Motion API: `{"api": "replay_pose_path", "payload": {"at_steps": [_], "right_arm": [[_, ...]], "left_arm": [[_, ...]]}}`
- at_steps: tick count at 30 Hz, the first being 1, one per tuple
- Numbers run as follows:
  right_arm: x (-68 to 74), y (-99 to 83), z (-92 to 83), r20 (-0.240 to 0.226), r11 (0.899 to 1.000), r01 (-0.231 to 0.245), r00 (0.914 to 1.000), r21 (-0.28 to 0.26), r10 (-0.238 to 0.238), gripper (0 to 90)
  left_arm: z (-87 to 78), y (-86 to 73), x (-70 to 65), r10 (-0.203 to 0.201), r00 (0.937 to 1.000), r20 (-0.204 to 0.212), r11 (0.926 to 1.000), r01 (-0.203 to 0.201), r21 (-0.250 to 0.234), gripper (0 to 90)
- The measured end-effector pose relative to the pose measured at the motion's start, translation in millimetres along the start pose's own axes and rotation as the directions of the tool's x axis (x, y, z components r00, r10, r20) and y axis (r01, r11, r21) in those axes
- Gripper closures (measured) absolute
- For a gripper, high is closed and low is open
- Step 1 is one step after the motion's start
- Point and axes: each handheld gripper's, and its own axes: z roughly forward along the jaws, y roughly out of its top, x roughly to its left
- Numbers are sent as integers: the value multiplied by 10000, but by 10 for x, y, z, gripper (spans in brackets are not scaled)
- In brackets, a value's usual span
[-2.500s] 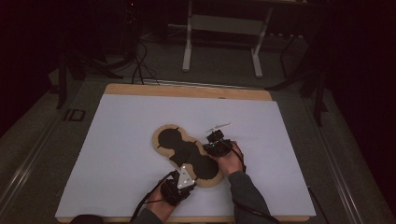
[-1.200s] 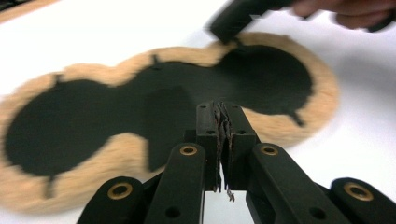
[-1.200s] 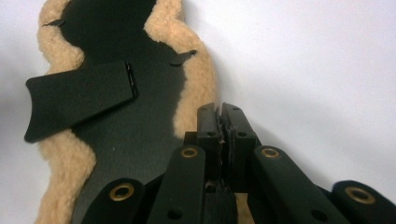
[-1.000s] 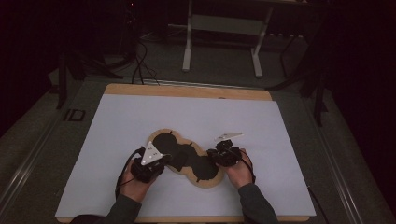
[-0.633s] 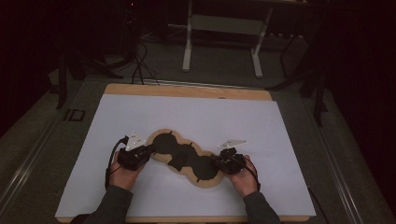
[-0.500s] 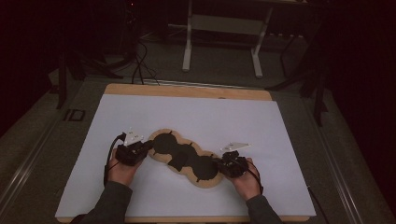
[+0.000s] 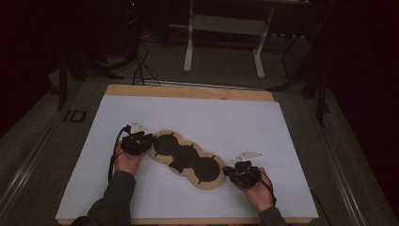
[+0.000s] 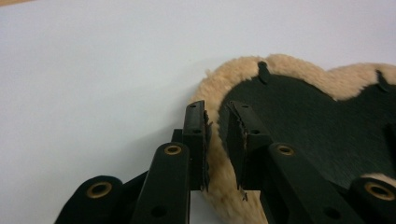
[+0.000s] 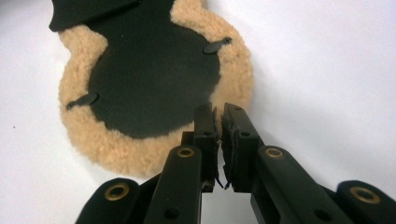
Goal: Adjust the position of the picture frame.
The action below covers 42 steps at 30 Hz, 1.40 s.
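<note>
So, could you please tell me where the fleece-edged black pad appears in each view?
High view: fleece-edged black pad lies diagonally at lower centre.
Left gripper view: its end lobe, right half.
Right gripper view: its other end lobe, upper left.
Shared landmark: white sheet.

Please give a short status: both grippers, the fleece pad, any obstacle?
Left gripper just opening, fleece rim between the jaws. Right gripper at the other end, nearly shut. Fleece pad flat on white sheet. No obstacle.
</note>
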Motion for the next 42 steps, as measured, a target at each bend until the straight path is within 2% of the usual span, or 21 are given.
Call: {"api": "replay_pose_path", "payload": {"at_steps": [3,6,11,14,18,23,29,34,35,36,42], "right_arm": [[-5,-40,-3,75,9999,17,10000,147,-19,819],[-15,-76,-7,55,9996,-121,9999,253,120,809],[-16,-121,-31,-37,9994,-207,9998,267,208,796],[-13,-140,-43,-78,9994,-196,9998,280,198,786],[-2,-193,-69,-172,9990,-265,9995,357,271,773],[4,-216,-75,-290,9987,-292,9991,420,304,764],[19,-227,-41,-480,9971,-215,9985,728,250,749],[61,-241,-28,-717,9957,-85,9973,922,152,731],[68,-245,-22,-783,9952,-44,9969,980,121,725],[79,-251,-13,-838,9947,53,9965,1031,33,721],[97,-251,13,-878,9940,72,9961,1092,24,718]], "left_arm": [[56,41,-5,86,9997,-216,9998,-82,175,806],[113,60,10,57,9997,-240,9993,-48,371,818],[167,88,18,-77,9997,-242,9994,85,330,820],[182,102,21,-134,9997,-211,9994,141,326,820],[198,121,16,55,9997,-238,9992,-45,408,800],[220,134,38,-15,9999,-124,9987,21,504,790],[224,141,28,121,9998,-160,9981,-111,603,806],[221,139,24,79,9998,-200,9982,-67,604,811],[207,138,28,84,9999,-146,9981,-75,604,820],[207,135,25,59,9998,-163,9982,-49,596,900],[203,136,-6,210,9992,-342,9979,-188,619,900]]}}
